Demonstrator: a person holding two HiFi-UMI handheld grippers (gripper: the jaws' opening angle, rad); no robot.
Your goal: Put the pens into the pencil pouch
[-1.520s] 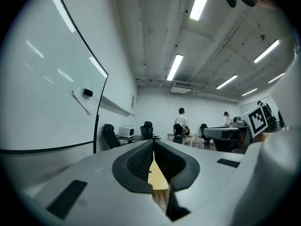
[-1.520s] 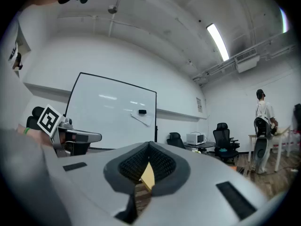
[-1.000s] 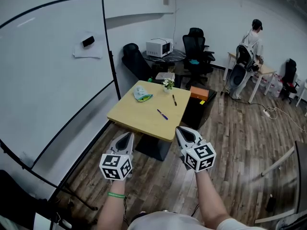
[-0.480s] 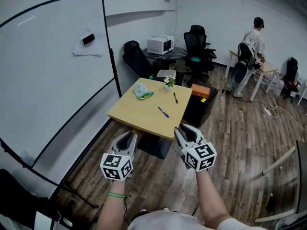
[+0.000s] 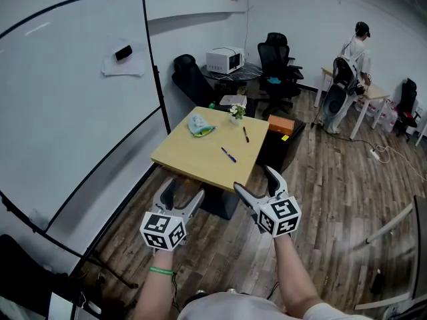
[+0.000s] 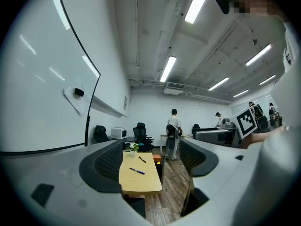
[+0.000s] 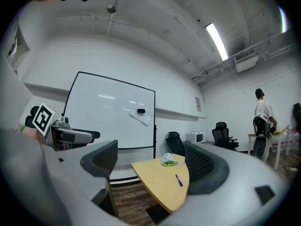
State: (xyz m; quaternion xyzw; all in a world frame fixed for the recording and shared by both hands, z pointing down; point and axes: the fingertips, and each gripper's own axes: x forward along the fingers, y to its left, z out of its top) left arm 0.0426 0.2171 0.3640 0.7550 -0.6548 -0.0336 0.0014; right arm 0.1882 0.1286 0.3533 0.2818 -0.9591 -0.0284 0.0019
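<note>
A light wooden table [image 5: 193, 159] stands ahead of me. On it lie a blue pen [image 5: 228, 155], a black pen [image 5: 245, 135] and a green and pale blue pencil pouch [image 5: 199, 125]. My left gripper [image 5: 181, 193] and right gripper [image 5: 255, 182] hover level in front of the table's near edge, apart from everything on it. The left jaws have just been opening; both pairs stand wide with nothing between them. The left gripper [image 6: 150, 164] view frames the blue pen [image 6: 137, 171] and black pen [image 6: 142, 159]. The right gripper [image 7: 150, 166] view frames the pouch [image 7: 170, 161] and blue pen [image 7: 178, 181].
A small flower pot [image 5: 236, 114] stands at the table's far edge. A large whiteboard [image 5: 73, 112] on a stand runs along the left. Behind the table are black office chairs [image 5: 275, 62], a microwave [image 5: 223, 60] and an orange box [image 5: 281, 125]. A person [image 5: 353, 52] stands at a far desk.
Both grippers' jaws went from shut to wide open. The hands have hardly shifted.
</note>
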